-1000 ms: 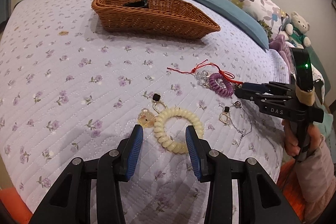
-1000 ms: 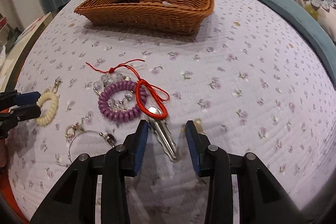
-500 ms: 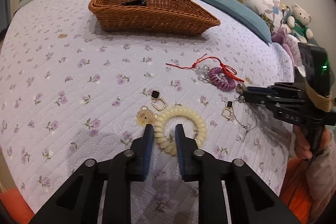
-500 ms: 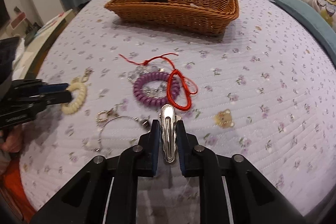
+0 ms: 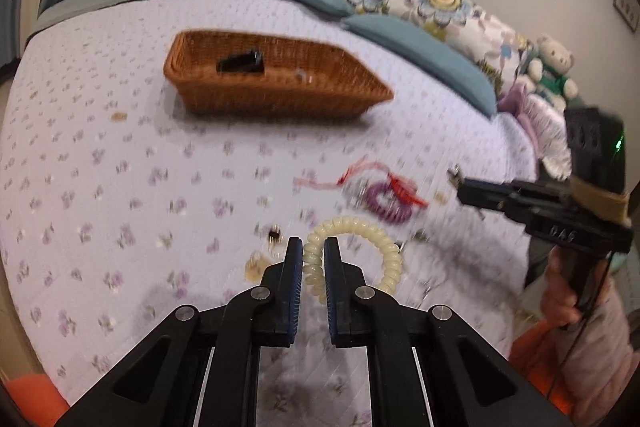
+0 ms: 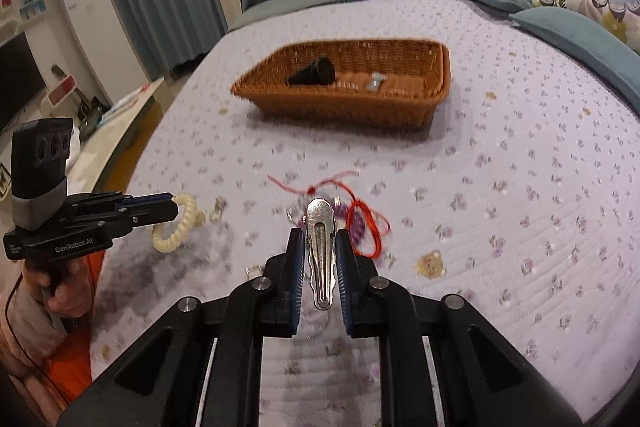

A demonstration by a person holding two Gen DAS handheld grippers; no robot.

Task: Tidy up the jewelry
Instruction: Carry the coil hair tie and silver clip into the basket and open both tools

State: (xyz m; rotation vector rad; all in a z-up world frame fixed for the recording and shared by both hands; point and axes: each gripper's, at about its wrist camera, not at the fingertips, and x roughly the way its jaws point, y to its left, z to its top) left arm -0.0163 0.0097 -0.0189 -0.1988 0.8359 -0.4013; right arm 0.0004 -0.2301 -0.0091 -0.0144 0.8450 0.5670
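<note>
Both pickups look made: the left gripper (image 5: 309, 269) is closing on the cream spiral hair tie (image 5: 352, 255), the right gripper (image 6: 319, 259) pinches the silver hair clip (image 6: 320, 247), so next comes carrying both over the bed (image 6: 520, 167) (other trinkets remain there) to the wicker basket (image 6: 348, 107).

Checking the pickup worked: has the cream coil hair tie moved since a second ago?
Yes. The cream hair tie is now lifted off the bedspread, pinched in the left gripper.

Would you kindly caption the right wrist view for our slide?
Right gripper clamps a silver hair clip above the quilt; wicker basket waits beyond.
</note>
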